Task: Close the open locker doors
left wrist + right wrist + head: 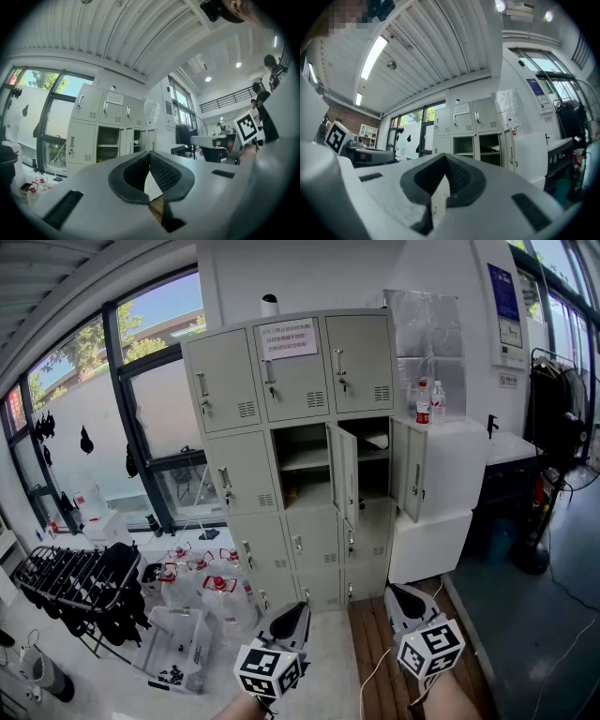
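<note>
A beige locker cabinet (292,451) stands against the wall ahead. In its second row the middle compartment (302,465) and the right compartment (375,460) are open. The middle door (345,474) and the right door (410,470) both swing out toward me. My left gripper (302,607) and right gripper (396,594) are low in the head view, well short of the cabinet, both shut and empty. In the left gripper view the lockers (108,136) lie ahead beyond my left gripper (150,157). In the right gripper view the open compartments (480,147) show above my right gripper (446,161).
Red-capped water jugs (202,582) and a plastic bin (178,648) sit on the floor at the left. A black drying rack (70,577) stands further left. A white cabinet (445,488) with bottles (424,404) adjoins the lockers on the right. A wooden strip (375,643) leads toward the lockers.
</note>
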Tool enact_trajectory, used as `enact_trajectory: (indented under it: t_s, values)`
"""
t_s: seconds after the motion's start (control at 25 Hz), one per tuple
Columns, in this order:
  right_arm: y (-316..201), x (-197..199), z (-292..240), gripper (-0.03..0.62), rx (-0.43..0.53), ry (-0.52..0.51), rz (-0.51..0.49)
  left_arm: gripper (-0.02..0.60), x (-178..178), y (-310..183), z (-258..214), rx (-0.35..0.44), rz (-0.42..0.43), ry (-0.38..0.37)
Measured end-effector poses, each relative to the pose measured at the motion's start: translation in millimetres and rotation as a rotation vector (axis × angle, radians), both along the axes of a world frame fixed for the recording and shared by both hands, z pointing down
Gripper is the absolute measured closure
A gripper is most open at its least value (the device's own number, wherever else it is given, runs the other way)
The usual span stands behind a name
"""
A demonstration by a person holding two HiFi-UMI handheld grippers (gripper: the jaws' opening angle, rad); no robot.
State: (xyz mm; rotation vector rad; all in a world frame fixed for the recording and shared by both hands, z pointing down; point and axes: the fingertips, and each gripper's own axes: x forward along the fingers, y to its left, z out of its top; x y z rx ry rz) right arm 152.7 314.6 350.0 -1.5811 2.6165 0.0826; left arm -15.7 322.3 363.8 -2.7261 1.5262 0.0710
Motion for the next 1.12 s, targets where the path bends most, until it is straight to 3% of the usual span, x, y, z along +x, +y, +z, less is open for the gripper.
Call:
enact_trajectory:
  t_s: [0.8,1.04,1.12]
  values:
    - [-2.1,3.8,6.3,0.591,-0.003,-0.027,-0.022,0.558,8.2,-4.0,7.9,-0.026,0.006,0.003]
    - [-5.7,11.4,11.6,0.538,-0.017,-0.034,-0.048,0.510,22.4,-8.4,8.8,-0.030,0.020,0.003]
    - [-8.8,13.2,11.1,0.500,-0.009,-0.037,-0.042,0.453,24.8,-12.3,10.4,-0.033,0.022,0.000]
